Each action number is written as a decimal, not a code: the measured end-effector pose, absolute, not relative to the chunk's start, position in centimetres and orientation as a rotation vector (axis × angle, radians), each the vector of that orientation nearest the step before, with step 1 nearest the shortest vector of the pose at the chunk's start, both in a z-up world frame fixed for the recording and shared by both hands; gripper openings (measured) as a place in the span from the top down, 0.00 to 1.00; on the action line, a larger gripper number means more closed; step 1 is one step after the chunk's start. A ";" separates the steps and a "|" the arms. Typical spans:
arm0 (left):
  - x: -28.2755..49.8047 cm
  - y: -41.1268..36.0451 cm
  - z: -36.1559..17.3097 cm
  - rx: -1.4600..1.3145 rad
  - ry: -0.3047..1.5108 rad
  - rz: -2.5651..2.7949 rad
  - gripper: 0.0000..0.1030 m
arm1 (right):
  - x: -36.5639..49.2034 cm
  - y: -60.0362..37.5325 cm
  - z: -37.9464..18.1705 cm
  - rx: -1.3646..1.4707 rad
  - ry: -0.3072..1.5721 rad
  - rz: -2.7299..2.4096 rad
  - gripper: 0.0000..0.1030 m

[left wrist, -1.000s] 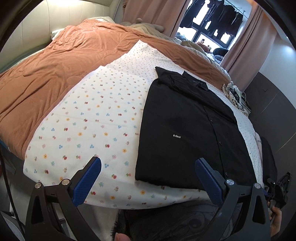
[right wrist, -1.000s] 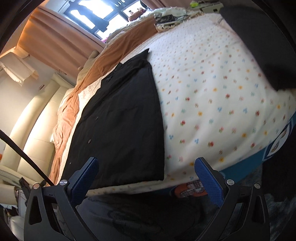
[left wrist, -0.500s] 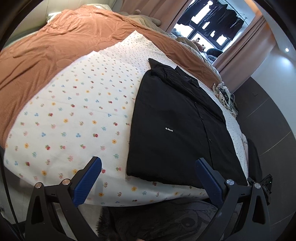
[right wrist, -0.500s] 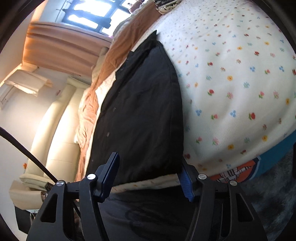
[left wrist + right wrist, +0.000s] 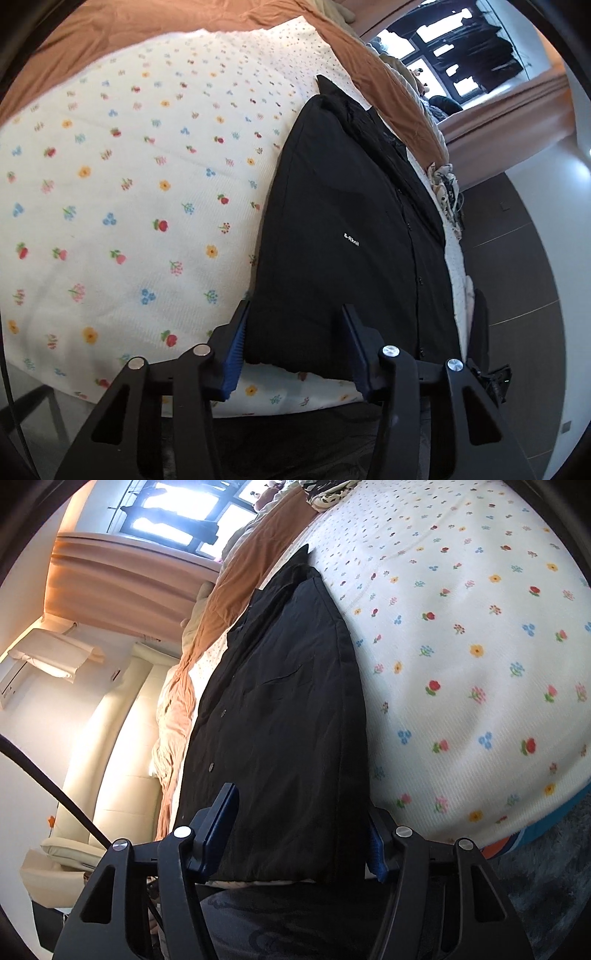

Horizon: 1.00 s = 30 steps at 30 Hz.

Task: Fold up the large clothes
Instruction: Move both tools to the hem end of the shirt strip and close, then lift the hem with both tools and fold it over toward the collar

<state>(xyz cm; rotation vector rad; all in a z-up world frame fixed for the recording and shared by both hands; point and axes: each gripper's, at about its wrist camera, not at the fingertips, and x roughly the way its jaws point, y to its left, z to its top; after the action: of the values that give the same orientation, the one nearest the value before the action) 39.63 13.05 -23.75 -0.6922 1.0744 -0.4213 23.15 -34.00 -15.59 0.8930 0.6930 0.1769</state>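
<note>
Across the foot of the bed (image 5: 399, 122), on the flowered sheet (image 5: 122, 192), the black shirt (image 5: 343, 229) is lying flat and button-side up, its sides already turned in so it makes a long narrow panel running away toward the window (image 5: 454, 48).

Both tools are closing in on its near hem. A second ago they were hovering back from the mattress edge with fingers spread wide; now the left tool (image 5: 295, 347) is sitting right at the hem's left corner, its blue pads narrowed to about half their former gap, with the cloth lying between them — not yet pinched, as far as I can tell. The right tool (image 5: 299, 830) is doing the same at the opposite corner (seen from its own camera, the shirt's right edge is running straight down into the right-hand pad), fingers likewise part-closed around the fabric, and I can't say for sure that they are biting yet.

So the approach is finishing and the grab is beginning. I'd judge the lengthwise fold comes next — hem carried up toward the collar (image 5: 332, 92) — and both corners need a firm hold first, or the slippery-looking cloth may sag in the middle.
</note>
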 end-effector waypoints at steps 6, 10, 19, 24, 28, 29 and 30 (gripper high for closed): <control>40.5 13.4 -24.6 -0.782 1.086 -0.439 0.55 | 24.2 -33.7 -15.8 0.904 0.688 0.197 0.43; 40.8 12.9 -24.5 -0.773 1.083 -0.436 0.59 | 25.4 -33.3 -15.9 0.900 0.687 0.183 0.58; 39.7 13.2 -23.4 -0.761 1.016 -0.360 0.85 | 23.2 -34.0 -14.1 0.899 0.616 0.117 0.99; 39.0 13.3 -21.0 -0.753 0.960 -0.384 0.87 | 21.3 -33.4 -12.0 0.870 0.561 0.134 0.99; 38.0 13.6 -19.5 -0.746 0.925 -0.399 0.87 | 20.0 -32.6 -10.3 0.843 0.534 0.155 0.99; 37.8 13.8 -19.2 -0.746 0.920 -0.403 0.87 | 19.6 -32.6 -9.9 0.835 0.526 0.161 0.99; 37.4 13.9 -19.0 -0.751 0.913 -0.407 0.87 | 19.3 -32.4 -9.5 0.828 0.521 0.159 0.99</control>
<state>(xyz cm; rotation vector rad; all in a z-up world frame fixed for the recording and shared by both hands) 37.41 13.95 -18.97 -0.7509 0.9133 -0.4072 19.32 -32.44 -9.54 0.8283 0.5213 0.1591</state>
